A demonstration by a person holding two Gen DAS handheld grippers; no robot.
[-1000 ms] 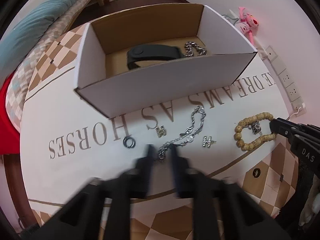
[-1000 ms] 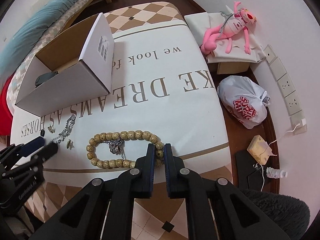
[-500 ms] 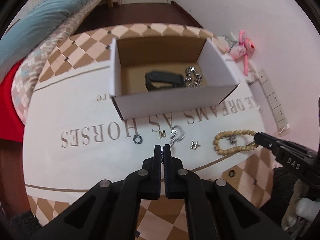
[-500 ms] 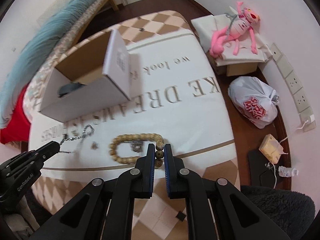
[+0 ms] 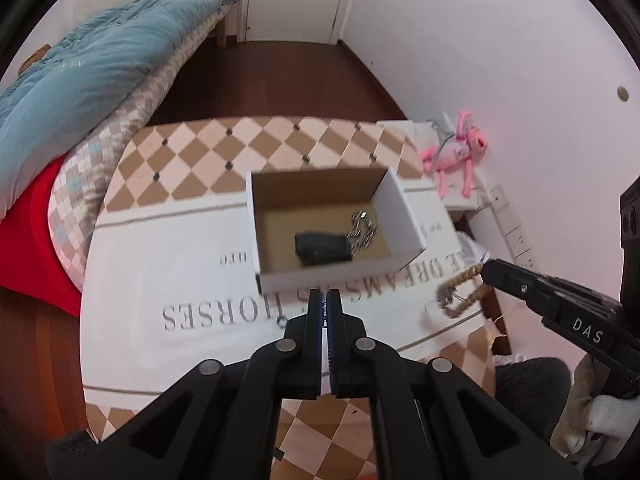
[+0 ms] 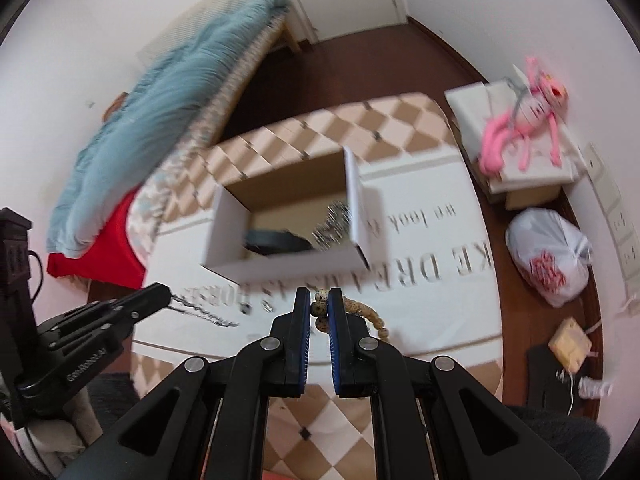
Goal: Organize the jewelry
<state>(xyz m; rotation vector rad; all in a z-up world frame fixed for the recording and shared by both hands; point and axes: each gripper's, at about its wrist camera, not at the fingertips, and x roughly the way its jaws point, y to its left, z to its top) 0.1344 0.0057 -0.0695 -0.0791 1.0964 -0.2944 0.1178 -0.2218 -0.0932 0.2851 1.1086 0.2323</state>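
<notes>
Both grippers have risen well above the box (image 5: 332,276) since a second ago, each carrying a piece up off the worktop (image 5: 192,280). Left gripper (image 5: 327,300): its fingers are pressed together, and in its own view the chain cannot be seen between them; the right wrist view shows what that one hides, a silver chain (image 6: 204,312) hanging blurred from the left fingertips, to the left of the box. Right gripper (image 6: 320,300): its fingers pinch a few beads of the bead bracelet (image 6: 366,314), the rest of the strand trailing down to the right; from the left wrist view the bracelet (image 5: 460,292) hangs as a loop with a small metal charm, just right of the box.

Printed on the worktop cover, upside down to the cameras, "HORSES" and part of "DREAMS" read in front of the box, with "KE DREAMS" and "we look" legible in the right wrist view. White letters "DAS" sit on the right gripper's body in the left wrist view; lettering on the left gripper's body is too blurred to read.

Inside the box lie a black band (image 5: 322,246) and a heap of silver chain (image 5: 362,232) beside it. Beyond the box, only the right wrist view shows a white plastic bag (image 6: 548,256) with red print on the floor; both show a pink plush toy (image 6: 520,116) on a white carton
</notes>
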